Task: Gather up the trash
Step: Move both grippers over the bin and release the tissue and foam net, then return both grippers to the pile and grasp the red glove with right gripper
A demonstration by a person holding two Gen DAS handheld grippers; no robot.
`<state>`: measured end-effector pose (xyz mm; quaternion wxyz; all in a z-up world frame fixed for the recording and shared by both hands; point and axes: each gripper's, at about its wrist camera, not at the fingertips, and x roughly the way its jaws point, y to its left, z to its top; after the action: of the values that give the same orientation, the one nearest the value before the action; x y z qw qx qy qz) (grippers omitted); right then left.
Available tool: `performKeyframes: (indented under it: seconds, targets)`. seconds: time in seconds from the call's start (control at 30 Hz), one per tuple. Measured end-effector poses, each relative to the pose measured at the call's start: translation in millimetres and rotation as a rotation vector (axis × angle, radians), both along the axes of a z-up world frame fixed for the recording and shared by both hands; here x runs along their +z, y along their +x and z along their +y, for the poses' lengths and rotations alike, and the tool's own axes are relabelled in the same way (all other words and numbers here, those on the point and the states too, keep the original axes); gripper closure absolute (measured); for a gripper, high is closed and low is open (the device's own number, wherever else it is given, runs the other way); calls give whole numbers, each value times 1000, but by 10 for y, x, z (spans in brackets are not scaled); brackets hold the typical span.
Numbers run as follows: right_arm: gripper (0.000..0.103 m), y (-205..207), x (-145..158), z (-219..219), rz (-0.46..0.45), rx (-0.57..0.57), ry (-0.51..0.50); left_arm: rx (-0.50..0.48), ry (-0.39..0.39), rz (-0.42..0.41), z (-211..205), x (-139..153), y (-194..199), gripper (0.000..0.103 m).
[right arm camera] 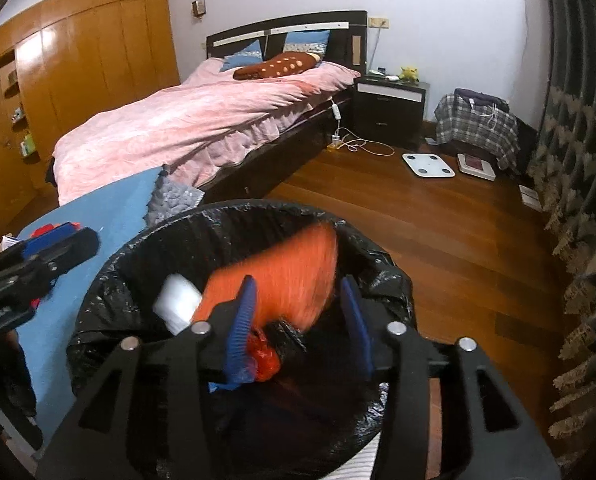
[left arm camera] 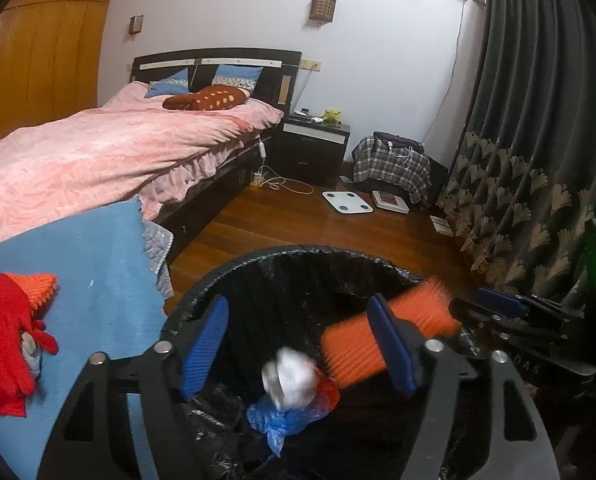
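Left wrist view: red glove and orange foam piece lie on the blue cloth at far left — that's what's left to collect. Your left gripper hangs over the bin, fingers wide, nothing between them; a white wad looks mid-drop. Right gripper — fingers also wide, orange foam sleeve blurred, falling in. Keep both over the liner mouth until the pieces clear the rim.
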<state>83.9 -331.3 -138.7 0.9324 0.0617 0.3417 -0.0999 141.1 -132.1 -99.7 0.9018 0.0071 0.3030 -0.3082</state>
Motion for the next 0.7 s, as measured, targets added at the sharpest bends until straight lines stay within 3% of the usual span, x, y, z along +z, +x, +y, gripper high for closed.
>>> performKeyframes:
  seconds: [0.17, 0.33, 0.7]
  targets:
    - [10, -28, 64, 52, -31, -9, -34, 58, 4, -7, 202, 36, 8, 20]
    - [7, 30, 140, 210, -53, 22, -7, 154, 20, -35, 517, 105, 8, 8]
    - [6, 423, 235, 975, -79, 173, 15, 398, 59, -61, 1568, 136, 10, 6]
